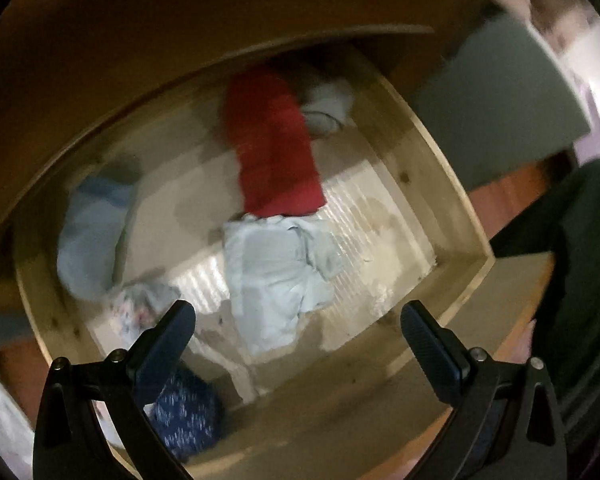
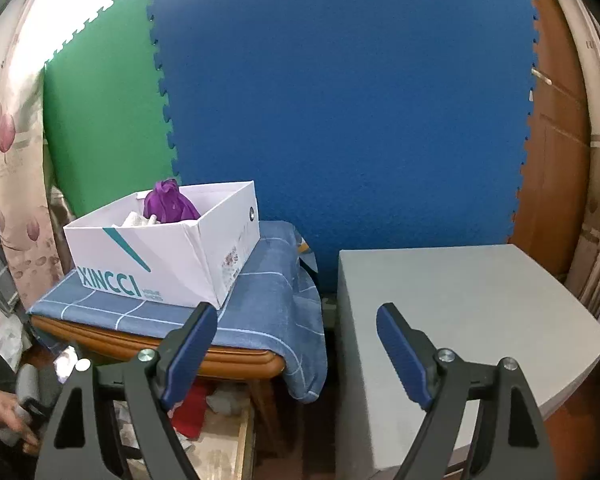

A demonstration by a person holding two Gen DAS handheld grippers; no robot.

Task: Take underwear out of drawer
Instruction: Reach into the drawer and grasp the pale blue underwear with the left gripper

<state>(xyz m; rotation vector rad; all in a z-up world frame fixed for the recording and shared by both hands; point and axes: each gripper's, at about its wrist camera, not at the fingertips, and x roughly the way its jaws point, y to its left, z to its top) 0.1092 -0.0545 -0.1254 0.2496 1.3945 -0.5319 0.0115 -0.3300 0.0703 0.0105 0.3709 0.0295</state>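
Observation:
In the left wrist view an open wooden drawer holds several garments: a red one, a pale blue one, a light blue one at the left, a floral one and a dark blue patterned one. My left gripper is open and empty above the drawer's front, over the pale blue garment. My right gripper is open and empty, held above a grey cabinet top. Part of the drawer with the red garment shows low in the right wrist view.
A white XINCCI box with a purple cloth stands on a blue checked cloth over a wooden stand. Blue and green foam mats cover the wall. A wooden door is at the right. A hand shows at lower left.

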